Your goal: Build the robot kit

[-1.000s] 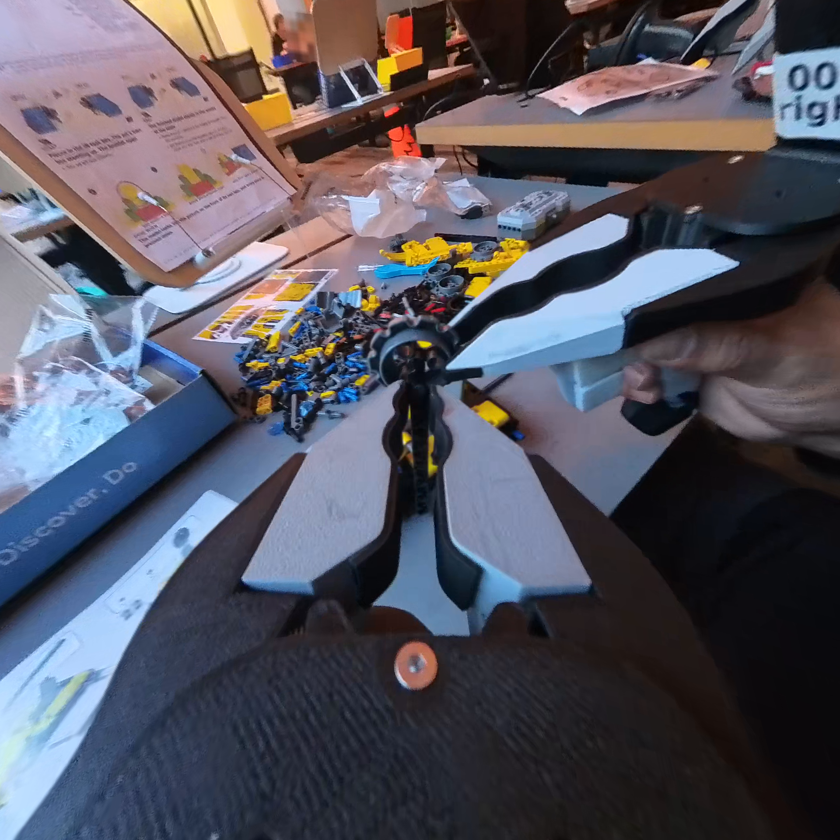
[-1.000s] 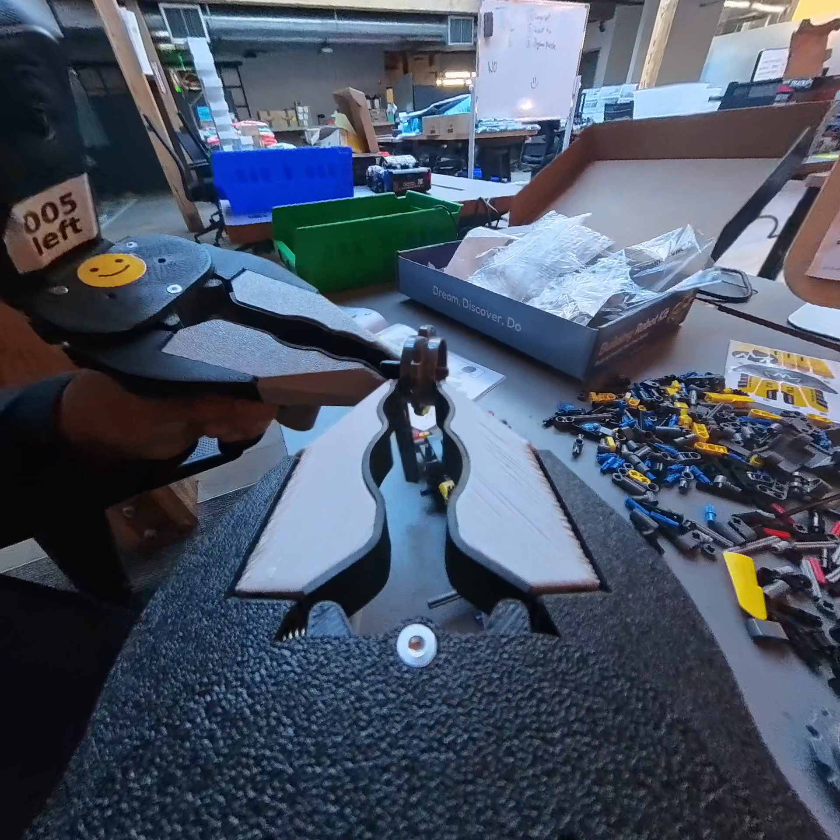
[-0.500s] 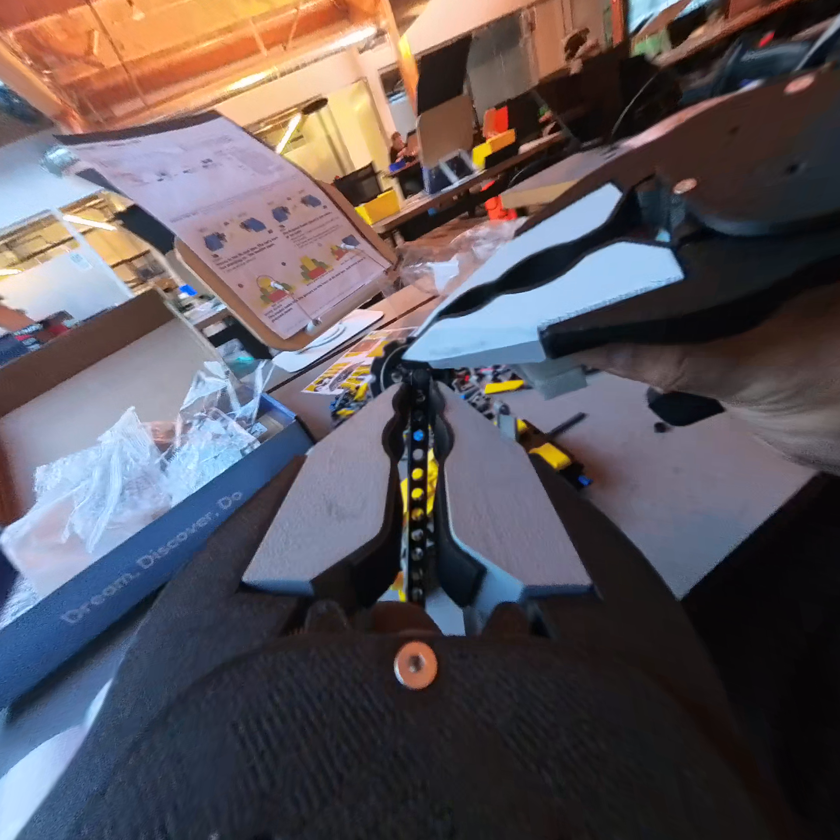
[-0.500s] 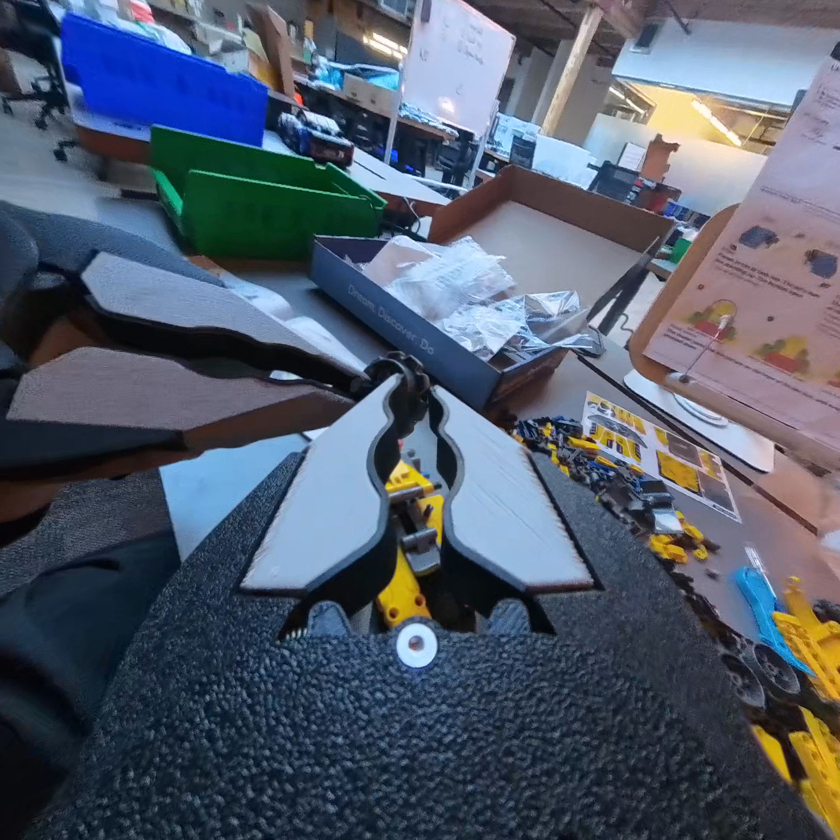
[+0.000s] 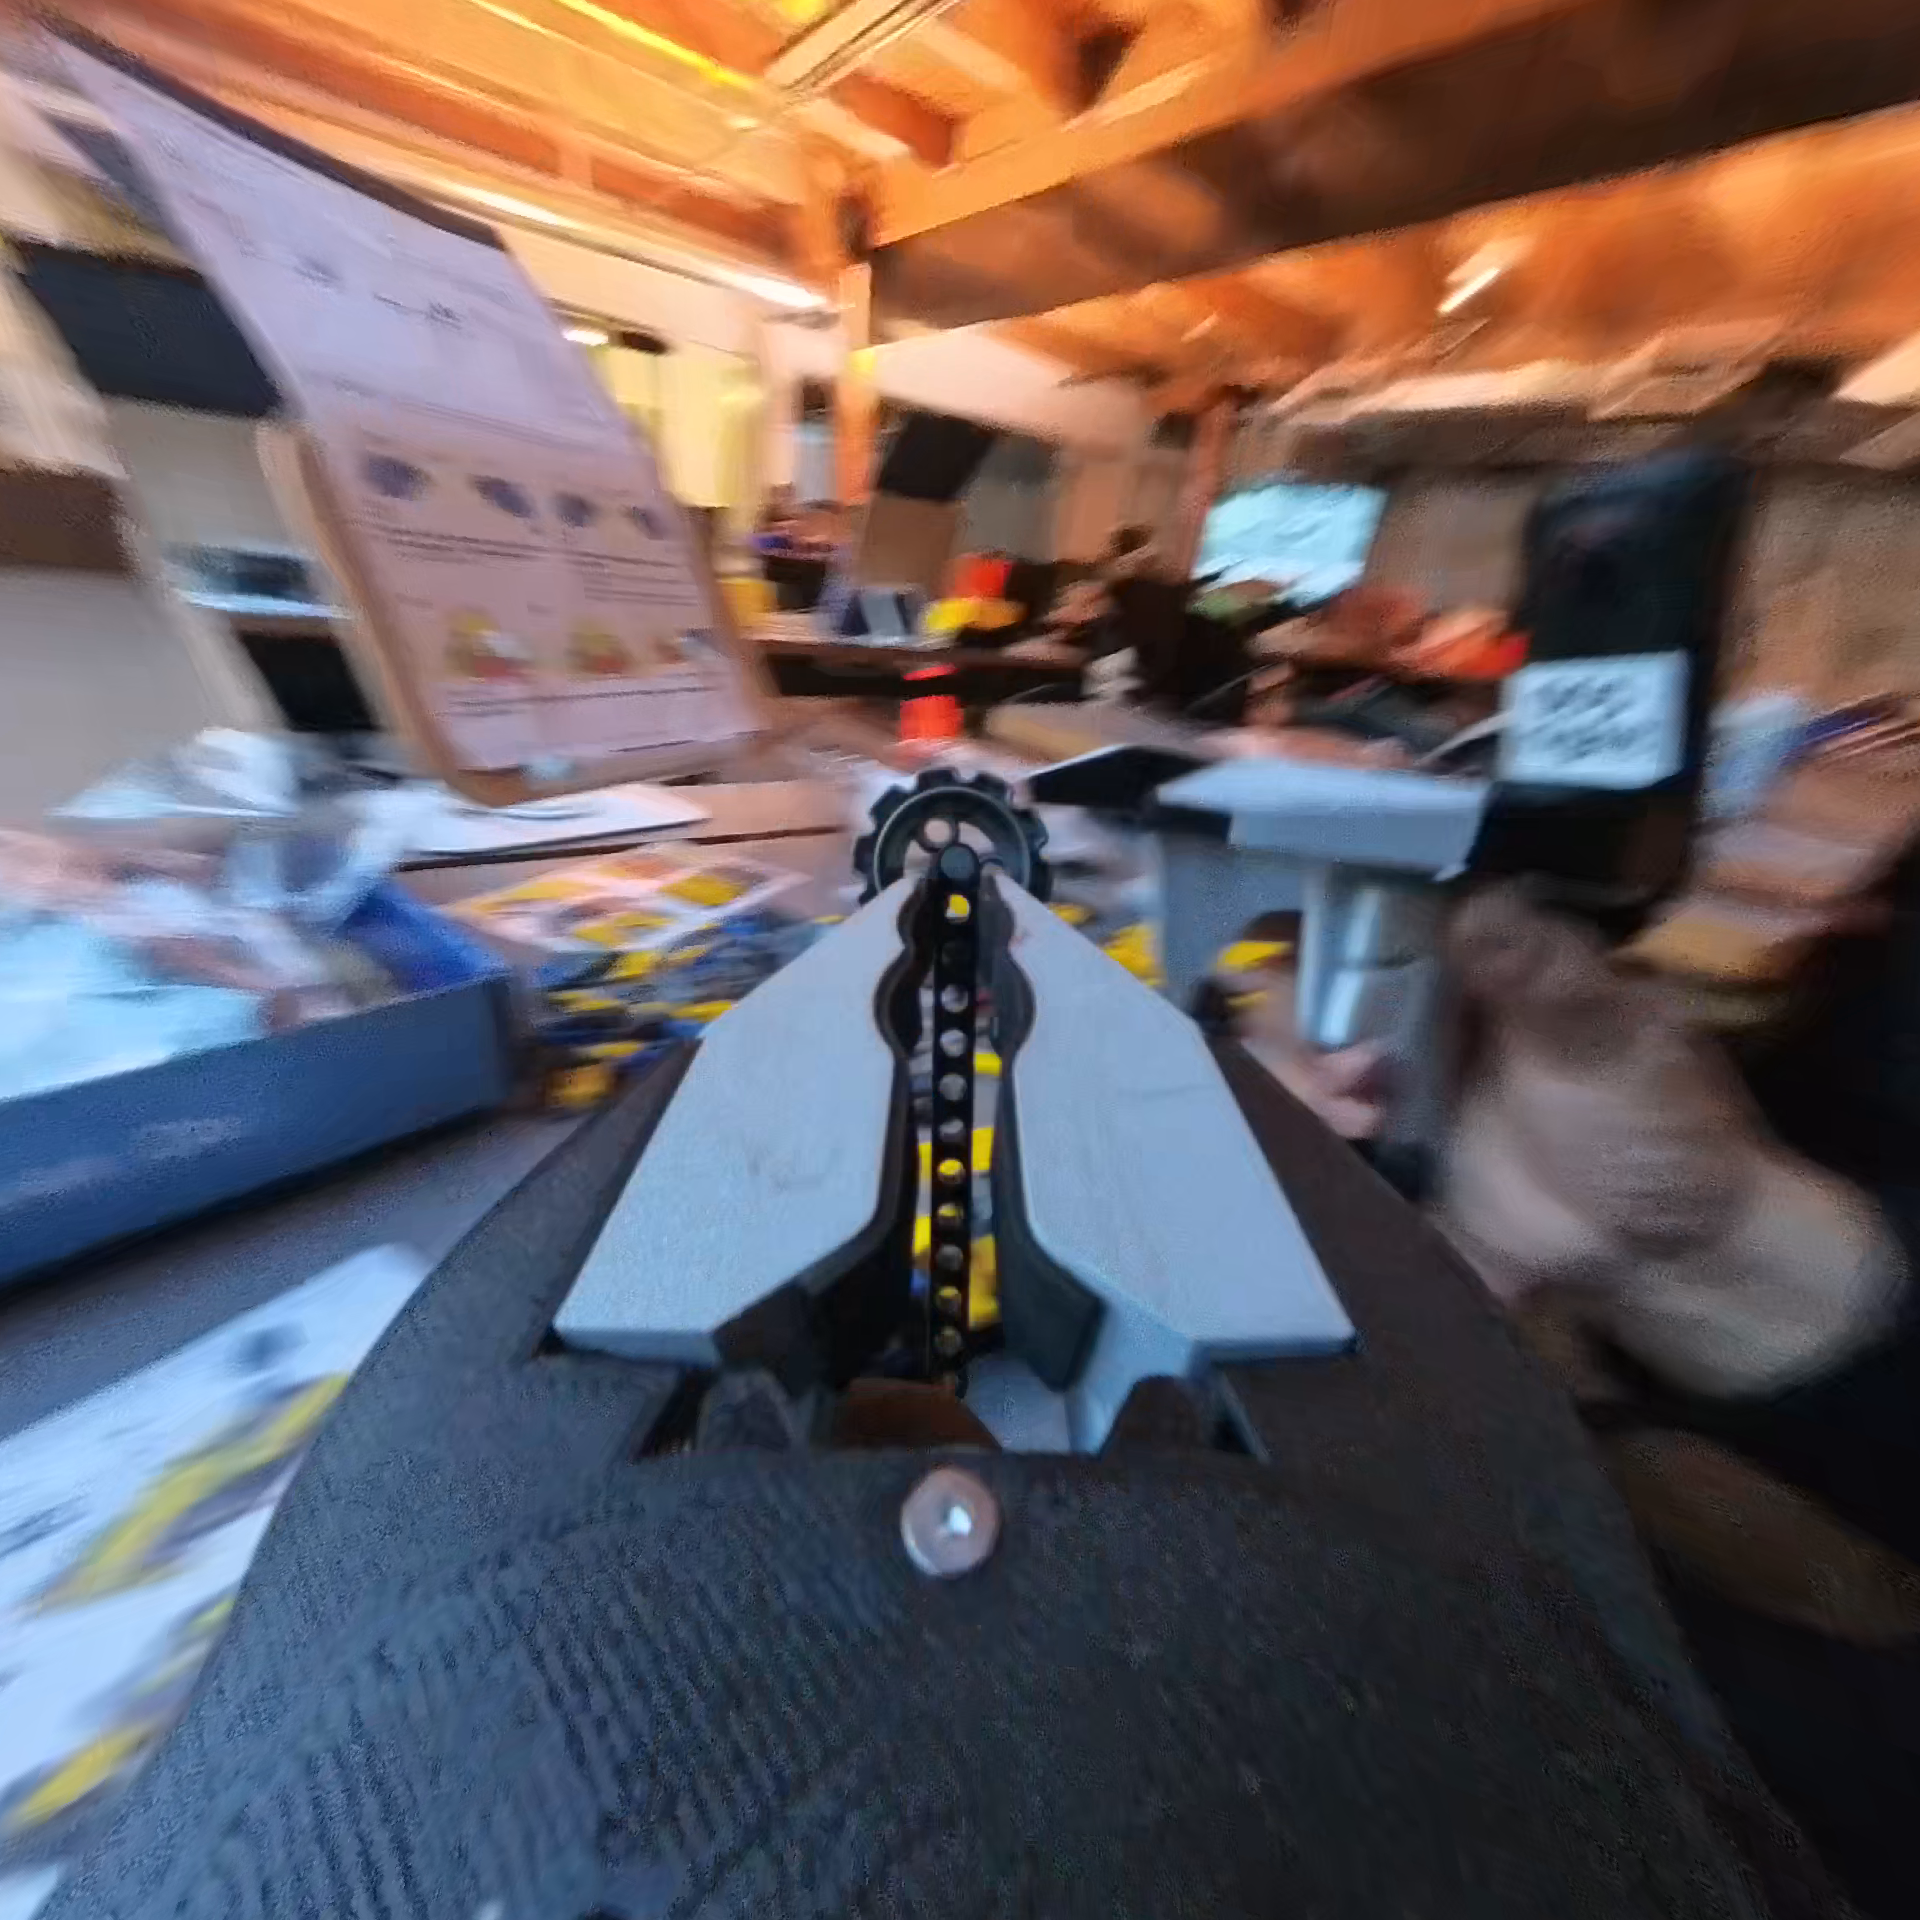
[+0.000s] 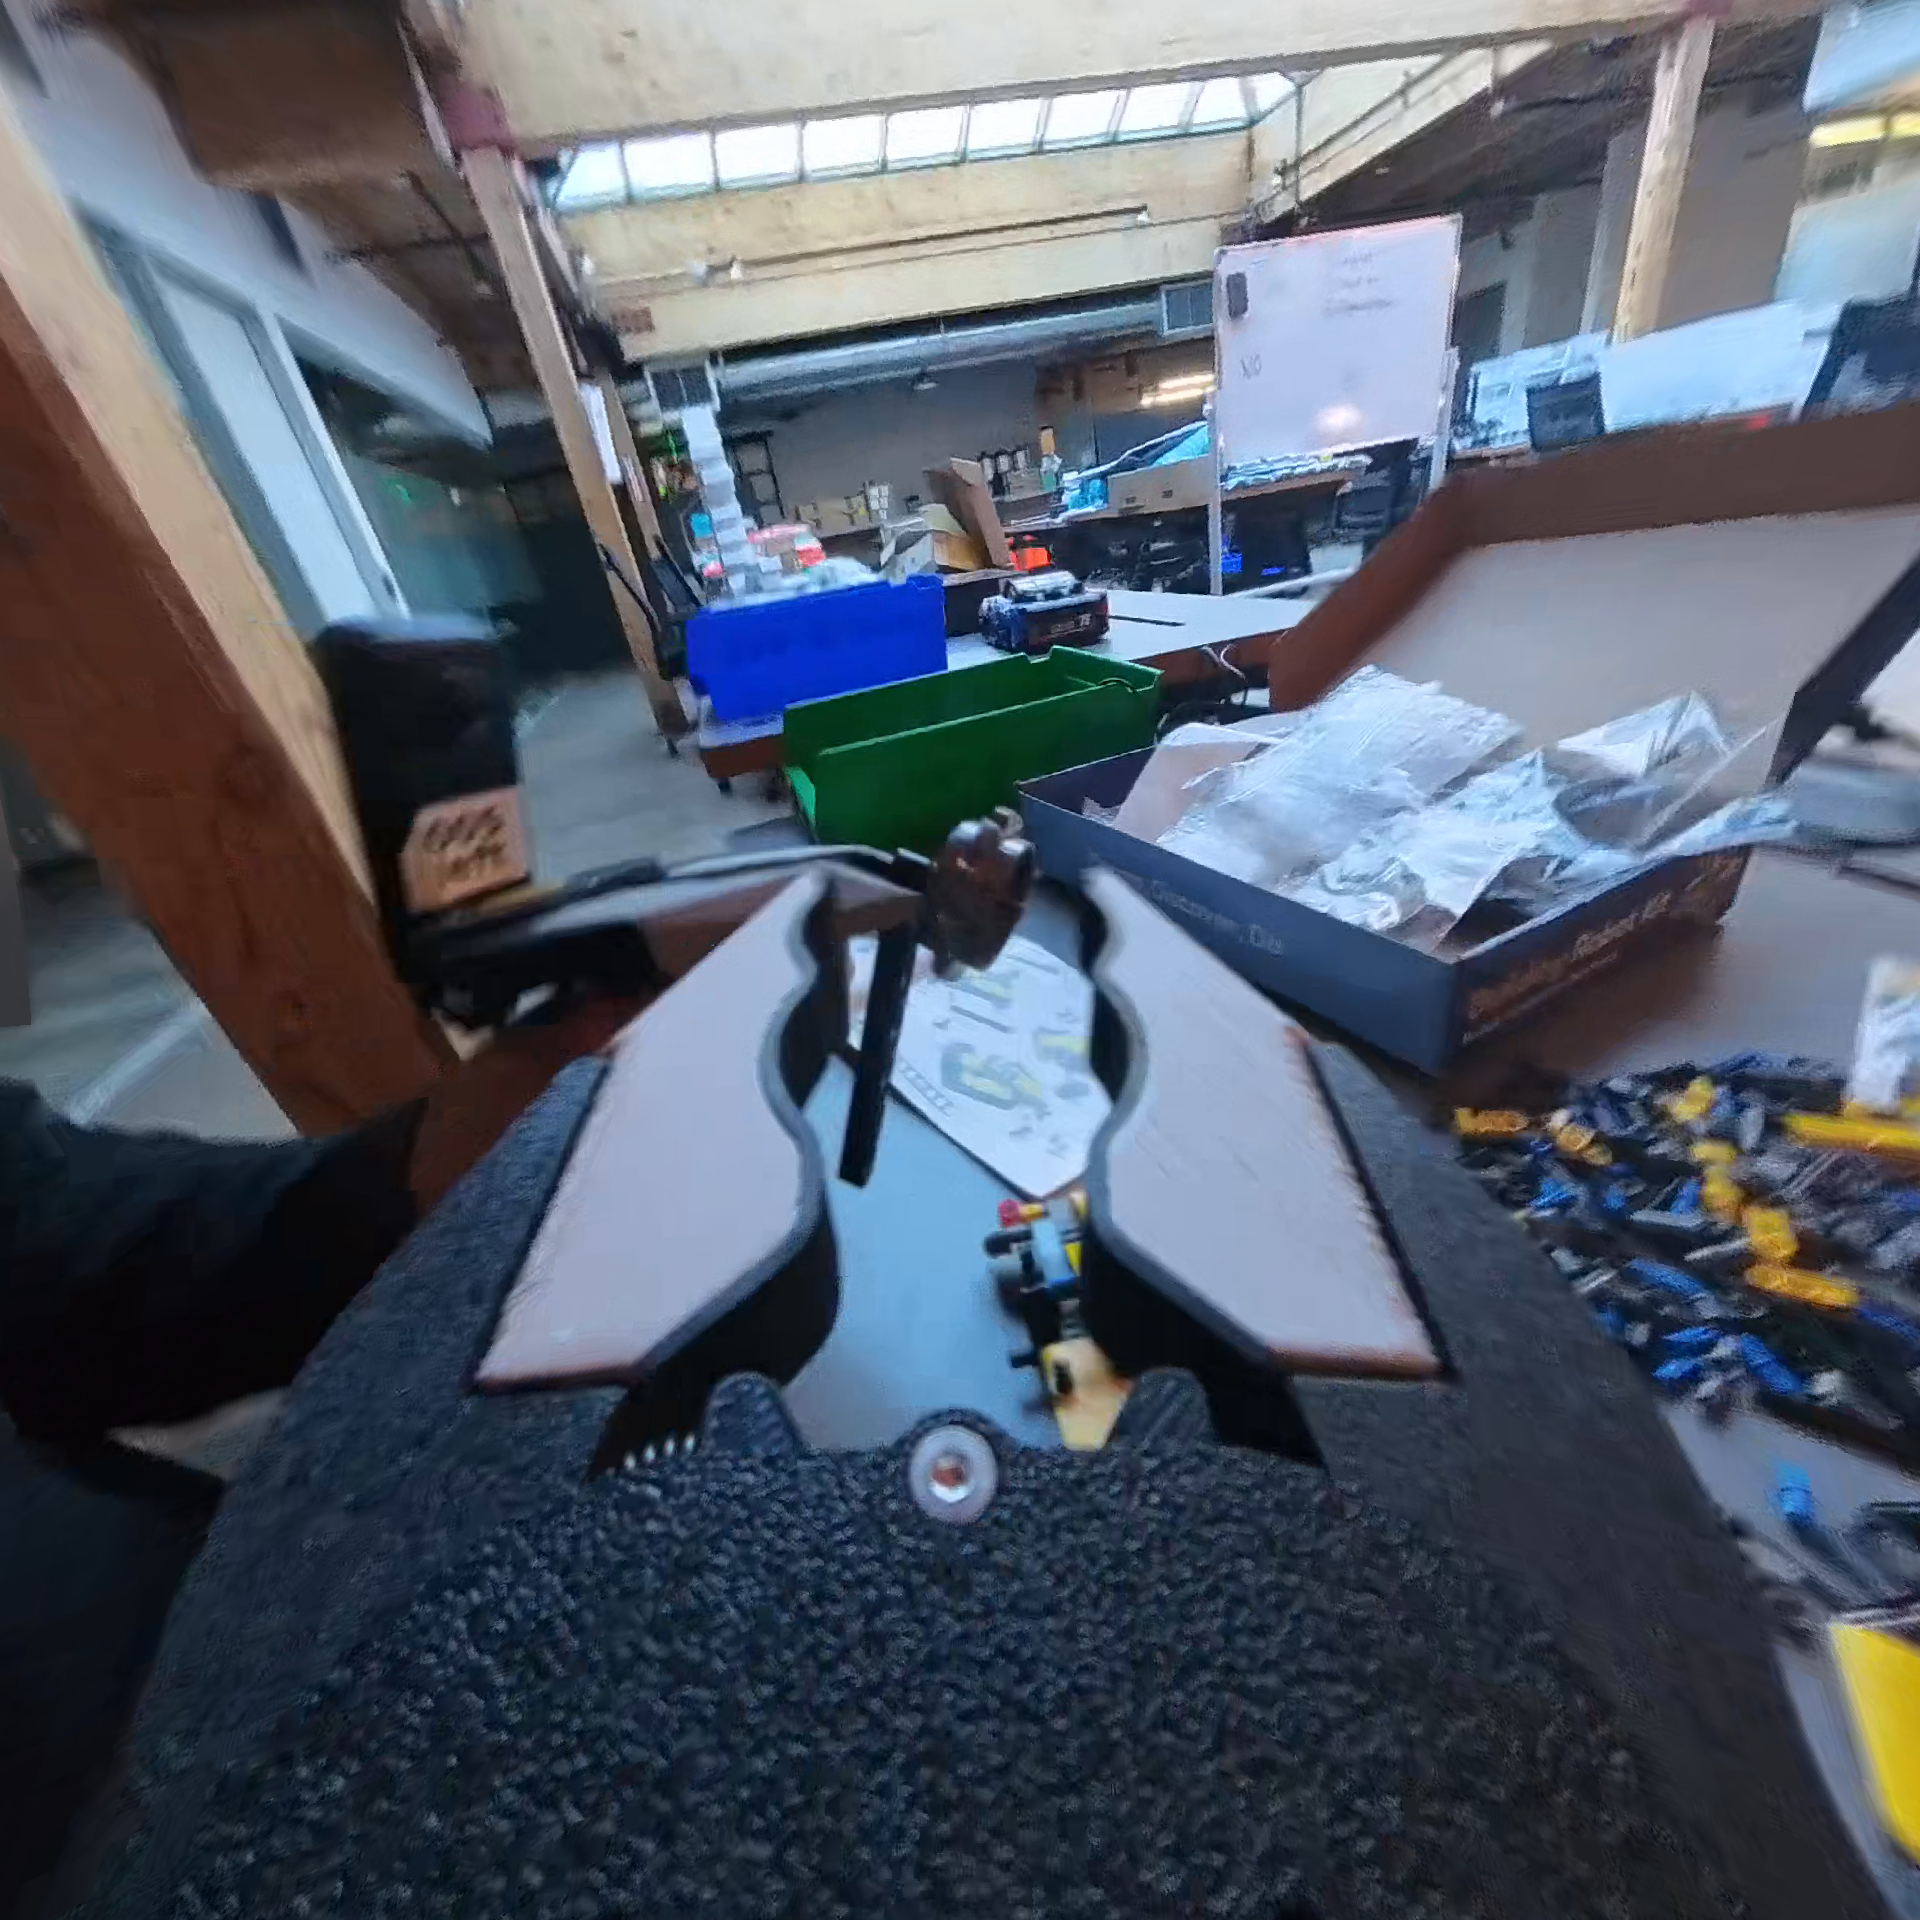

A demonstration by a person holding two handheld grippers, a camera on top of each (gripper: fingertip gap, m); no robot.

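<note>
Nearly everything past the left tongs (image 5: 951, 883) is smeared by motion in the left wrist view — the propped instruction sheet (image 5: 499, 582), the blue box (image 5: 239, 1091) and the loose parts by it are only streaks of colour. The hand (image 5: 1621, 1174) at the right (holding the other tool, it seems) is a soft blur. The perforated black beam (image 5: 951, 1122) runs down between the fingers, its lower end hidden. In the right wrist view the pile of small parts (image 6: 1683, 1236) blurs and the yellow piece (image 6: 1875, 1745) is cut off at the edge.
</note>
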